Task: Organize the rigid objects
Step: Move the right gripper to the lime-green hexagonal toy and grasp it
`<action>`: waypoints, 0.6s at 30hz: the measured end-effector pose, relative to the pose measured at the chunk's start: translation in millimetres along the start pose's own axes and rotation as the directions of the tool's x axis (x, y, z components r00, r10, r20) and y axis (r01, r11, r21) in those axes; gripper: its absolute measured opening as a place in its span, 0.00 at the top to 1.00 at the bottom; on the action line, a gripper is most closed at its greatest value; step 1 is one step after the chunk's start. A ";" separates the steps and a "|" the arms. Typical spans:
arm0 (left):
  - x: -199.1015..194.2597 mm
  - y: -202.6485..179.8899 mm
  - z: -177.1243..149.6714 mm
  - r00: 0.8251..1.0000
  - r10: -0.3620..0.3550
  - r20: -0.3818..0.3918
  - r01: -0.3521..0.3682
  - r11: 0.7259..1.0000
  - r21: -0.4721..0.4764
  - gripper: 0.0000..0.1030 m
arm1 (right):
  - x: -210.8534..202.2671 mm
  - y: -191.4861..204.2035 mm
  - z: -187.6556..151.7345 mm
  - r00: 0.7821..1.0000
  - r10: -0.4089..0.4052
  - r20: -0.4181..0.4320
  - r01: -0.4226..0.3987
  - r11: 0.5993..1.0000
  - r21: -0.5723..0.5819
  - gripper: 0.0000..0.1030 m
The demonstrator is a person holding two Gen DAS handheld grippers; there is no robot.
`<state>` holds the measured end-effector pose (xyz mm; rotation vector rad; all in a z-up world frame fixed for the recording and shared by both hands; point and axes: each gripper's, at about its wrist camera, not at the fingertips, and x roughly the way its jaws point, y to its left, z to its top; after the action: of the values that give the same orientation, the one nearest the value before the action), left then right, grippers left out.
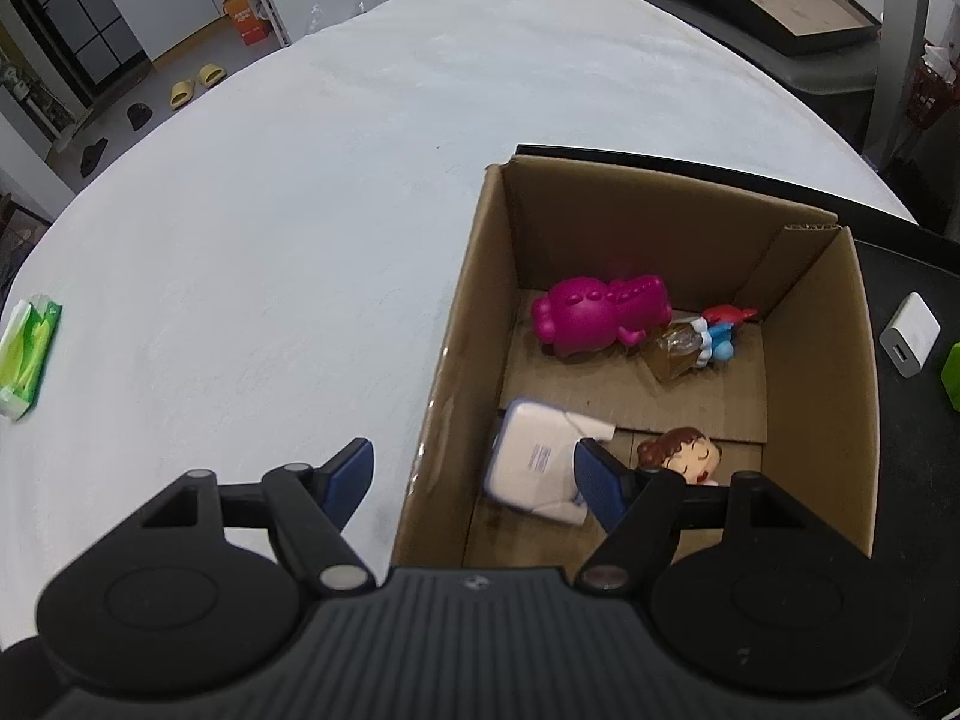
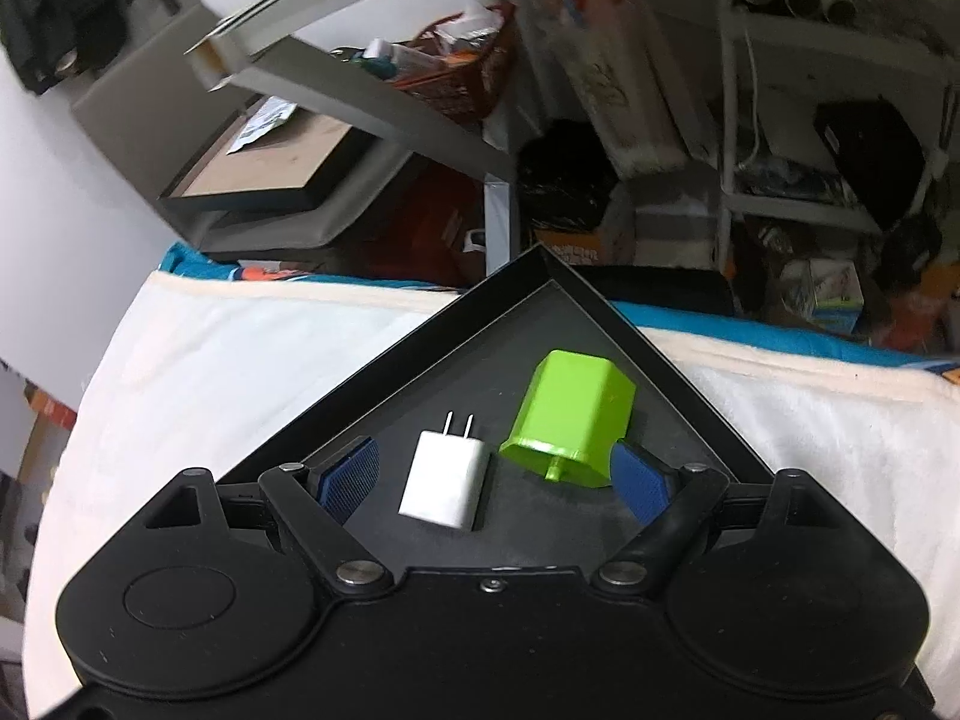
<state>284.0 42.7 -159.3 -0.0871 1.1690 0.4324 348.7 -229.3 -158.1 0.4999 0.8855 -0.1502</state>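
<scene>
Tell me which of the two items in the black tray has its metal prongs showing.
The white charger: two metal prongs stick out of its far end. The green block beside it shows only a short green stub.

The right claw (image 2: pixel 495 483) hangs wide open over a black tray (image 2: pixel 384 372); a white charger (image 2: pixel 447 480) lies between its pads, a green block (image 2: pixel 570 426) just right.

White-covered bed (image 1: pixel 270 210), cardboard box (image 1: pixel 462 324), black tray (image 2: pixel 420 348), green tissue pack (image 1: pixel 27 354)
</scene>
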 end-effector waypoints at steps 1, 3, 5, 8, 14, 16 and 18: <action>1.0 -0.7 1.7 1.000 0.001 0.000 -0.001 1.000 0.001 0.30 | 1.8 -1.8 1.7 1.000 0.002 -0.003 -0.002 1.000 0.008 0.19; 2.7 -1.9 4.9 1.000 0.005 0.001 -0.005 1.000 0.000 0.30 | 5.4 -5.9 5.6 1.000 0.001 -0.003 -0.001 1.000 0.024 0.19; 3.9 -3.0 8.0 1.000 0.002 0.003 -0.002 1.000 -0.001 0.30 | 10.2 -10.6 8.7 1.000 -0.010 -0.006 0.010 0.999 0.035 0.19; 4.9 -4.1 9.6 1.000 -0.001 0.005 0.001 1.000 -0.001 0.30 | 20.0 -18.6 11.3 0.999 -0.029 -0.028 0.031 0.998 0.058 0.19; 4.2 -4.3 10.3 1.000 -0.006 0.005 0.006 1.000 -0.001 0.30 | 38.0 -23.3 8.5 0.996 -0.055 -0.074 0.060 0.996 0.067 0.30; 3.1 -2.1 8.9 1.000 -0.013 0.006 0.013 1.000 -0.006 0.30 | 41.4 -19.4 5.7 0.995 -0.041 -0.091 0.043 0.999 0.026 0.49; 1.8 0.8 7.8 1.000 -0.016 0.007 0.016 1.000 -0.012 0.30 | 36.5 -16.1 3.8 0.996 0.003 -0.089 -0.001 1.000 0.016 0.50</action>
<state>291.0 46.2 -157.7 -0.1048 1.1585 0.4255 369.1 -242.5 -190.0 0.5254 0.9714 -0.1339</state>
